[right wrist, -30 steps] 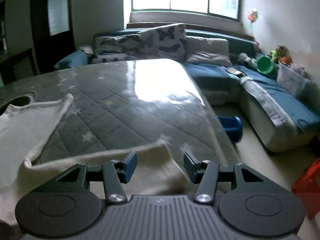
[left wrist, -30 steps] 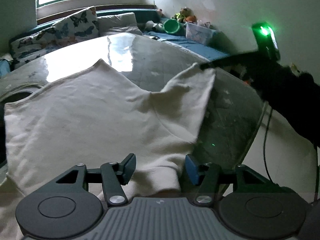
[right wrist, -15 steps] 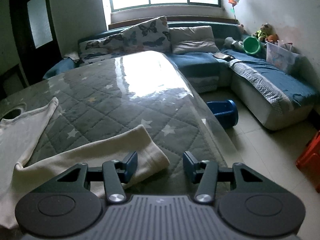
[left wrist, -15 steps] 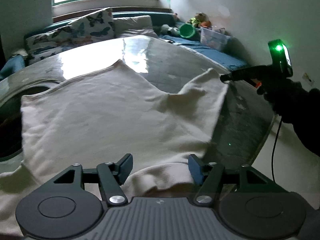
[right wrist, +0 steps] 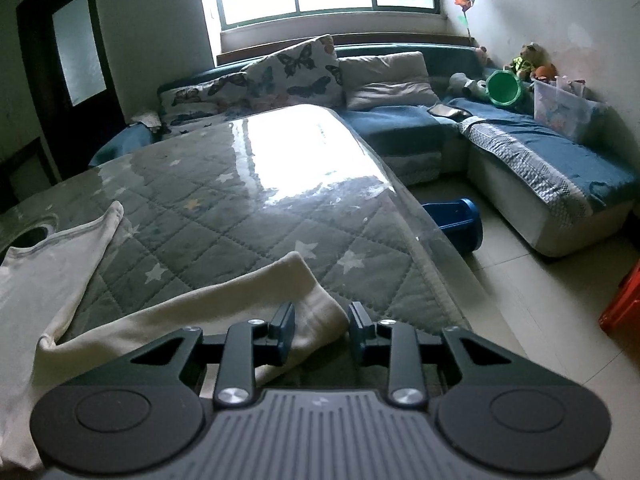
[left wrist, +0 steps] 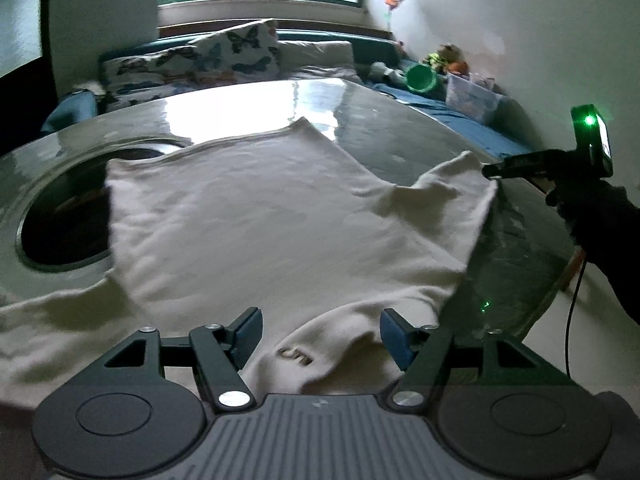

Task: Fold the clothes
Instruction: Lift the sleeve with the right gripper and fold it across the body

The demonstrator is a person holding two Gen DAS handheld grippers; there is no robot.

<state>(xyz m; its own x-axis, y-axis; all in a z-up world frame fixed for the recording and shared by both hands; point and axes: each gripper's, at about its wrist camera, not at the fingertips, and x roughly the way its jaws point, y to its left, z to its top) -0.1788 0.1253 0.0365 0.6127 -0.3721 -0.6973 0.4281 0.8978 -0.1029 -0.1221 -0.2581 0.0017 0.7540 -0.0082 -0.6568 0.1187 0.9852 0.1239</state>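
Observation:
A cream sweatshirt lies spread flat on the table, its collar and label nearest the left wrist camera. My left gripper hovers open over that collar, with the fabric between its fingers but not pinched. One sleeve stretches to the right. My right gripper straddles the cuff with its jaws narrowed but still apart. In the left wrist view the right gripper shows at the sleeve end, held by a dark-gloved hand.
The table has a grey quilted star cover under a glossy sheet, and a round hole at its left. Its right edge drops to a tiled floor with a blue stool and a red object. A sofa stands behind.
The right gripper has come down onto the sleeve cuff and its jaws have narrowed around it. The left gripper has shifted slightly over the collar and stays open.

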